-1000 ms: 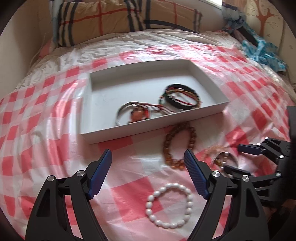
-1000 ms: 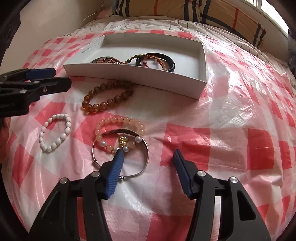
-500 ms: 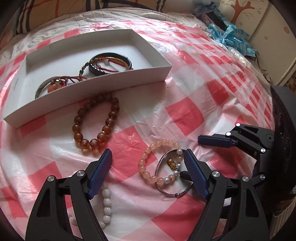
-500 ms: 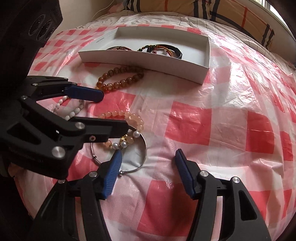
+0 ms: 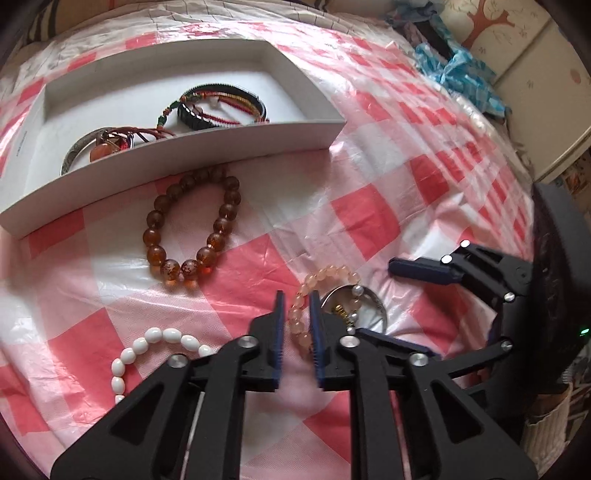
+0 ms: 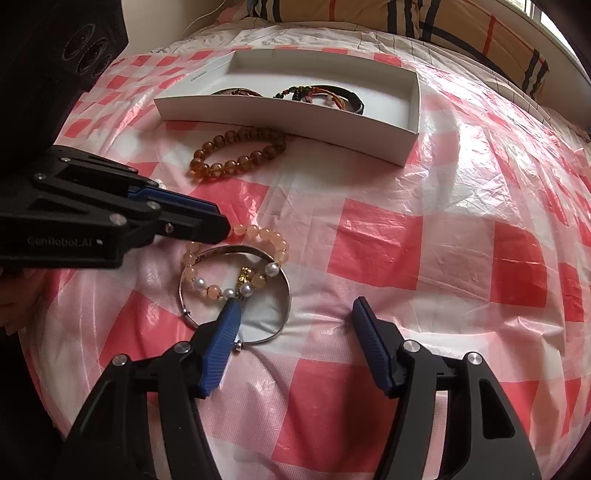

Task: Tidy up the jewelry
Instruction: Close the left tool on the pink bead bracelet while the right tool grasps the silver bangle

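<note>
A pink bead bracelet (image 5: 325, 273) (image 6: 273, 236) with pearls and a gold charm lies across a silver bangle (image 5: 382, 310) (image 6: 289, 291) on the red-checked sheet. My left gripper (image 5: 295, 295) (image 6: 218, 225) is closing, and its blue pads pinch the bracelet's left strand. My right gripper (image 6: 295, 306) (image 5: 376, 299) is opening with nothing between its fingers; its left fingertip rests over the bangle's near rim. An amber bead bracelet (image 5: 155, 221) (image 6: 236, 162) lies in front of the white box (image 5: 184, 158) (image 6: 295, 118), which holds cord bracelets and a bangle. A white bead bracelet (image 5: 162, 334) lies at the lower left.
The checked plastic sheet (image 6: 443, 221) covers a bed. Plaid pillows (image 6: 461, 29) lie behind the box. A blue bag (image 5: 454, 66) sits at the far right by a cabinet. A black speaker-like object (image 6: 55, 55) stands at the left in the right wrist view.
My left gripper swung right from the white bracelet to the pink one, came down, and closed its jaws on the strand. The right gripper stayed put, its jaws a little wider.
</note>
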`<state>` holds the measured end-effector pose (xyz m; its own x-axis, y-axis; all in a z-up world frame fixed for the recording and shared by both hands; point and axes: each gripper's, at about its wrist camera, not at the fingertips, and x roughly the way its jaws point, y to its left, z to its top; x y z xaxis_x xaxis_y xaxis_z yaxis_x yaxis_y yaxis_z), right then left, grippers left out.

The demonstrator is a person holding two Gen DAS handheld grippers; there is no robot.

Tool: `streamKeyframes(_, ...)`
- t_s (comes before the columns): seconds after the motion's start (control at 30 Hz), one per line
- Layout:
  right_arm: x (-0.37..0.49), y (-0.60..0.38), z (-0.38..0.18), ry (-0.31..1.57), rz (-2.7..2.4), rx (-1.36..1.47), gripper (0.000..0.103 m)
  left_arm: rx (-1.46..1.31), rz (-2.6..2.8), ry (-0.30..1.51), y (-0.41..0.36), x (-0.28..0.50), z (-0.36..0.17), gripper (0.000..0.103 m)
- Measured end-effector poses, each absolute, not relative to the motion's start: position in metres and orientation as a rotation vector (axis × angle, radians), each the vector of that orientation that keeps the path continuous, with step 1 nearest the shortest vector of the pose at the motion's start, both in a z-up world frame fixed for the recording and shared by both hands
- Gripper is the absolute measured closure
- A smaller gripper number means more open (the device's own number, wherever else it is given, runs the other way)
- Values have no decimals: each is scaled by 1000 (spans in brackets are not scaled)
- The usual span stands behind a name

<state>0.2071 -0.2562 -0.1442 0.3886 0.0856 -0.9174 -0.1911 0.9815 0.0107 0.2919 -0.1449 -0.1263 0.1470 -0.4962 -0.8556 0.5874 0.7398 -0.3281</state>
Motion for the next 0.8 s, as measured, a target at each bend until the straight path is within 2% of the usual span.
streamKeyframes(0.13,207,-256,-145,1160,177,-105,41,140,-786,1163,-153,286,-126,79)
streamKeyframes(0.2,208,-256,-145,1161,177,-102,41,187,-780,1143,-158,282,-126,79)
streamKeyframes(0.23,208,-256,-145,1161,176,-104,41,221,-788,1140,-161,279,-126,84)
streamKeyframes(0.27,208,-255,-145,1161,176,-105,41,238,-808,1138,-164,276,-125,95)
streamKeyframes(0.37,208,-255,-145,1161,176,-105,41,232,-825,1127,-161,274,-120,96)
streamKeyframes(0.63,208,-254,-145,1159,174,-113,41,-36,-698,1064,-97,316,-91,96)
streamKeyframes(0.8,204,-250,-139,1145,197,-117,41,-74,-609,1057,-79,331,-88,96)
